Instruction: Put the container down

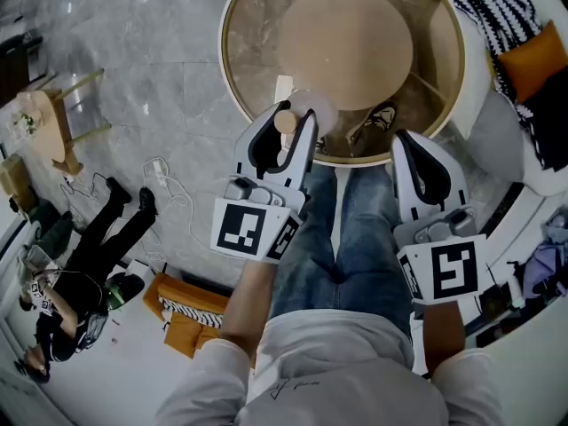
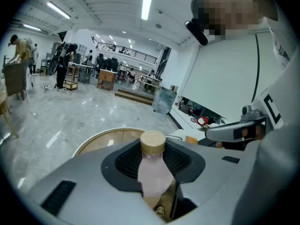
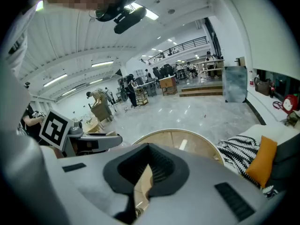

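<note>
Round glass table (image 1: 253,34) sits below both grippers. Left gripper (image 1: 287,128) squeezes the pink container (image 2: 152,170) over its near edge. Right gripper (image 1: 410,142) is closed tight, holding nothing.

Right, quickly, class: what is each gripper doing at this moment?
Left gripper: closed on the pale pink container.
Right gripper: closed, nothing in it.

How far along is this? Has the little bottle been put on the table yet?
Not yet. The pick-up looks done: the left gripper is clamped on the container and holds it over the near edge of the round table. Setting it down and letting go are left. The right gripper holds nothing.
</note>
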Demonstrator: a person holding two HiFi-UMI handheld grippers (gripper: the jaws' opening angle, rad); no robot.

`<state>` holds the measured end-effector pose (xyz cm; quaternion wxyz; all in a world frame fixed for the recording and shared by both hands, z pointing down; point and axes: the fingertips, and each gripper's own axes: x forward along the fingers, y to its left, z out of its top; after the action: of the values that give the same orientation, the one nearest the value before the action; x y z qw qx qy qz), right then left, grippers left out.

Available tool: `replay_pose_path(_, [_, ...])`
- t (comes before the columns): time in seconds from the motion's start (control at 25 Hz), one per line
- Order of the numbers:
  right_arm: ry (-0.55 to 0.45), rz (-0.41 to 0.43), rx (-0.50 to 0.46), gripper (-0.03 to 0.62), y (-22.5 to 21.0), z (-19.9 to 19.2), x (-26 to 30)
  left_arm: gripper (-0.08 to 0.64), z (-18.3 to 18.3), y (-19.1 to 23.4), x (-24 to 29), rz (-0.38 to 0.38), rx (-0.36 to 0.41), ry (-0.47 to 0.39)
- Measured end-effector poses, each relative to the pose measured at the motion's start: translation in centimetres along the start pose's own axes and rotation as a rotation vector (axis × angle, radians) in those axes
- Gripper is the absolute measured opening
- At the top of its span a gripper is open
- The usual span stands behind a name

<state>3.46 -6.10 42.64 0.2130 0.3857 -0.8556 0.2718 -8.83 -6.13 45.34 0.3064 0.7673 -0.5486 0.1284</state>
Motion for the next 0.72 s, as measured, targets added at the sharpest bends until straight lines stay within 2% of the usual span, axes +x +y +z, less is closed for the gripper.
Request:
replay_pose_path(0.48, [0.005, -0.016, 0.064, 0.015, -0.9, -1.5, 3.0, 0.149, -2.4, 3.5, 3.7, 0.023, -0.045, 0.043])
replay_pose_path(0.72, [0.029, -0.029, 0.108, 0.015, -1.6, -2.4, 3.9, 0.149, -3.6, 4.2, 5.7, 0.026, -0.032, 0.054])
